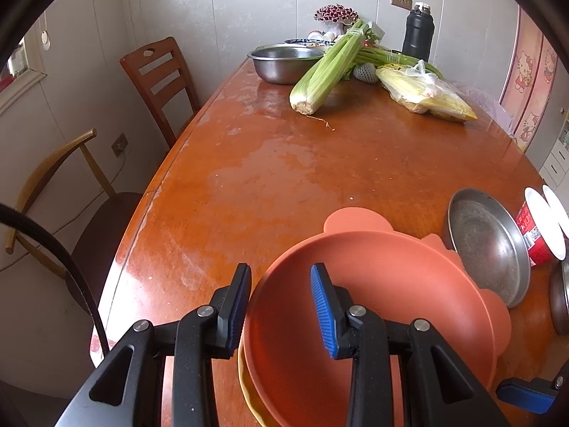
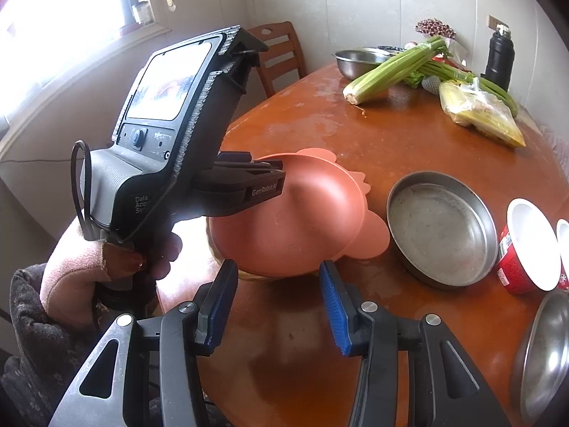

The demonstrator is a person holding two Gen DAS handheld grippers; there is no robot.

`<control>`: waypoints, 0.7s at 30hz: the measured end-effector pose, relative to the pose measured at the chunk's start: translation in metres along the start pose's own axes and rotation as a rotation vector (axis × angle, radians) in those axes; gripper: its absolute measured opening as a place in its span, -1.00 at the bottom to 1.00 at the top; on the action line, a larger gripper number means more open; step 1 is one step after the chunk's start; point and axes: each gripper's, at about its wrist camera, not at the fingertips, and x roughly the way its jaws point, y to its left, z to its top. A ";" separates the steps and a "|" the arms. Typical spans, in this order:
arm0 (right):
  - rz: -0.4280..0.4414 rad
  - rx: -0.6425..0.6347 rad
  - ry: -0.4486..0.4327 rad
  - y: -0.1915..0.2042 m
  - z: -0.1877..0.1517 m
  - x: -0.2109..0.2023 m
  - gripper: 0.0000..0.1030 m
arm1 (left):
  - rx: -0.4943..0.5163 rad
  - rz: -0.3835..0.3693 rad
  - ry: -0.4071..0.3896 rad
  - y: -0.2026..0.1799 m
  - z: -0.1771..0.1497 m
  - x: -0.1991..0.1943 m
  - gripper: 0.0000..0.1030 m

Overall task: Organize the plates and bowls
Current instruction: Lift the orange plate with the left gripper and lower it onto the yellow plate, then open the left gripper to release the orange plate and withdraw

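Orange bowl [image 1: 373, 306] | rim between spread left jaws | right jaws spread, just short of it

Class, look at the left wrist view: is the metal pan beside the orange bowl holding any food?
No. The metal pan shows only its bare inside.

Black left tool [image 1: 281, 306], blue ribbed pads [image 1: 322, 311], silver screws, pink sleeve [image 2: 71, 277]

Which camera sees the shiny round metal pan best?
The right wrist view: the round metal pan shows whole there, with its rim, wall and dull inside, beside the orange bowl. The left wrist view shows it squeezed near the right edge, with the bowl's scalloped rim covering its near-left side.
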 end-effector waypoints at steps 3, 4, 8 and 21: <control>-0.006 0.007 -0.009 -0.002 -0.001 -0.004 -0.04 | 0.000 -0.003 -0.006 -0.001 0.000 -0.005 -0.31; -0.006 0.011 -0.012 -0.003 -0.001 -0.005 -0.04 | 0.002 -0.004 -0.008 -0.002 0.000 -0.008 -0.31; -0.009 0.030 -0.022 -0.010 -0.001 -0.010 -0.04 | 0.007 -0.010 -0.014 -0.004 -0.001 -0.015 -0.31; -0.047 0.101 -0.051 -0.040 -0.005 -0.021 -0.04 | -0.028 0.002 -0.031 -0.001 -0.013 -0.041 -0.22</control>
